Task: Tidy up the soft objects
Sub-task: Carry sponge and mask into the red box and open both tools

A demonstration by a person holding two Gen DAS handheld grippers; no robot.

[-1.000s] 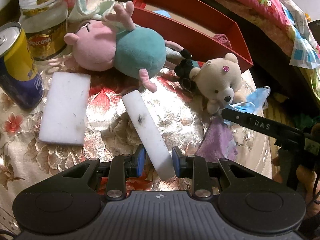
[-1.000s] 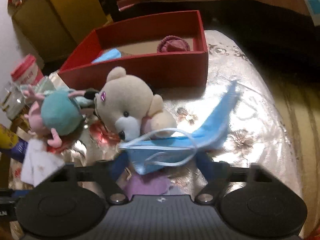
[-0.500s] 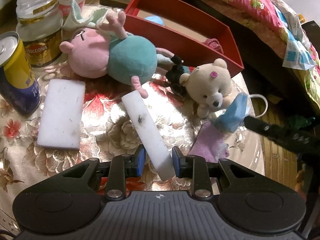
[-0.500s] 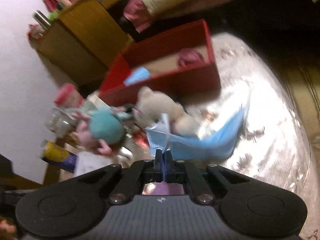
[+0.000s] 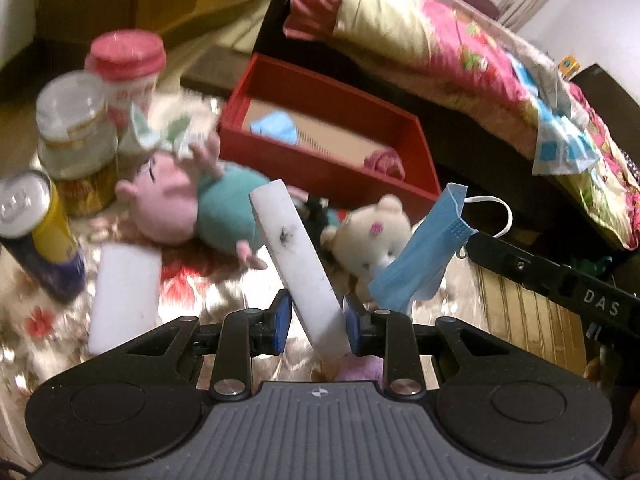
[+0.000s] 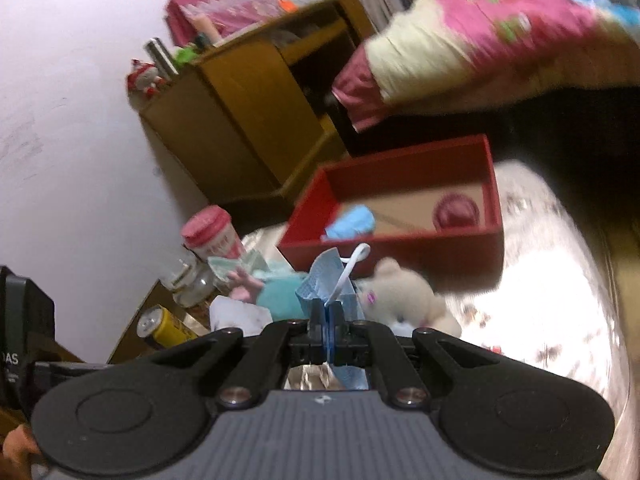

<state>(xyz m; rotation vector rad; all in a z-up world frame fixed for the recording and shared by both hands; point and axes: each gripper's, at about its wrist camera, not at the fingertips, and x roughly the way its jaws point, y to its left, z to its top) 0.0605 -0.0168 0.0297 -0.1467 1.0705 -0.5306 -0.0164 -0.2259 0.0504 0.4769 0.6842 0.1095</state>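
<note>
Both grippers have risen above the table. The left gripper clamps the white sponge; the right gripper is closed tight on the blue mask. Beyond them stands the red box.

Each claw is black with a ribbed grey top, blue pads, silver screws; white "DAS" lettering.
</note>
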